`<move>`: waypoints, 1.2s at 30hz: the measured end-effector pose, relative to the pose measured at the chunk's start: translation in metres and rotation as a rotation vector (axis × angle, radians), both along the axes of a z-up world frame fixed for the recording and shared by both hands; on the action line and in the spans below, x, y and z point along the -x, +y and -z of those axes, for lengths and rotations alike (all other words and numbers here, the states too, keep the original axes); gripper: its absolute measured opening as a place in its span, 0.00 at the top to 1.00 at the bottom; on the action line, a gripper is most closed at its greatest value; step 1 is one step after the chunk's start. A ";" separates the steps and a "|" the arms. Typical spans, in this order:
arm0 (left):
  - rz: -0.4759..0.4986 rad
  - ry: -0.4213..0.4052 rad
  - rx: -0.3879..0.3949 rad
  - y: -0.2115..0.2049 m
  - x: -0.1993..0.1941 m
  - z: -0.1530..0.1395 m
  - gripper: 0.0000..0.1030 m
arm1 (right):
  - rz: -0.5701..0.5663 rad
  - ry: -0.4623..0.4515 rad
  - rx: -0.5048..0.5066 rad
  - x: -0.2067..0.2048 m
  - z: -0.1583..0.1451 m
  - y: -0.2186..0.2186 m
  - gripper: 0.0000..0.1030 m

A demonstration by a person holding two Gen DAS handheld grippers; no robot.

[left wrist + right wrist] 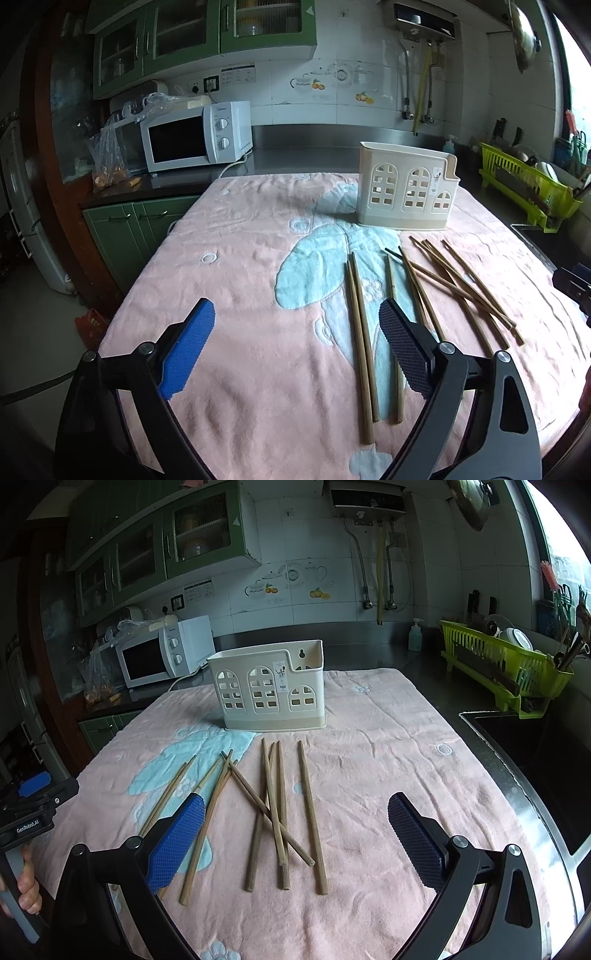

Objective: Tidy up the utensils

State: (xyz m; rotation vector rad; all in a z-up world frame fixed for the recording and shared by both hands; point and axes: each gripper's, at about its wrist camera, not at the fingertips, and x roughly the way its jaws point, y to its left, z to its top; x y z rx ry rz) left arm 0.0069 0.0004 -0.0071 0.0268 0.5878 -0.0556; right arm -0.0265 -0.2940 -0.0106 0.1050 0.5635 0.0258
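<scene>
While every wooden chopstick [275, 805] lies loose on the pink towel [388, 760] over the bench, the cream utensil holder [269, 690] at the far side looks unfilled; nothing is sorted. Both the left hand-held gripper [297, 321] and right hand-held gripper [295, 818] gape wide, holding nothing.

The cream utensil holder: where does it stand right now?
The cream utensil holder stands upright at the far end of the pink towel, beyond the scattered chopsticks, with the microwave behind it to the left.
</scene>
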 end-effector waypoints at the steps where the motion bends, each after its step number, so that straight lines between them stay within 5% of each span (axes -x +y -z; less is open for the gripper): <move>1: 0.004 0.006 0.005 0.000 0.000 0.002 0.15 | -0.002 0.002 -0.001 0.000 0.001 0.000 0.07; 9: 0.048 0.050 0.024 0.002 0.000 0.018 0.25 | -0.007 0.011 0.000 0.003 0.006 -0.005 0.08; 13: 0.099 0.084 0.035 0.000 0.001 0.028 0.32 | -0.018 0.026 -0.015 0.004 0.011 -0.008 0.22; 22: 0.190 0.183 0.029 -0.017 0.003 0.056 0.45 | -0.006 0.068 -0.029 0.002 0.025 -0.016 0.23; 36: 0.231 0.292 -0.045 -0.017 0.024 0.087 0.45 | -0.021 0.096 -0.049 -0.010 0.035 -0.014 0.23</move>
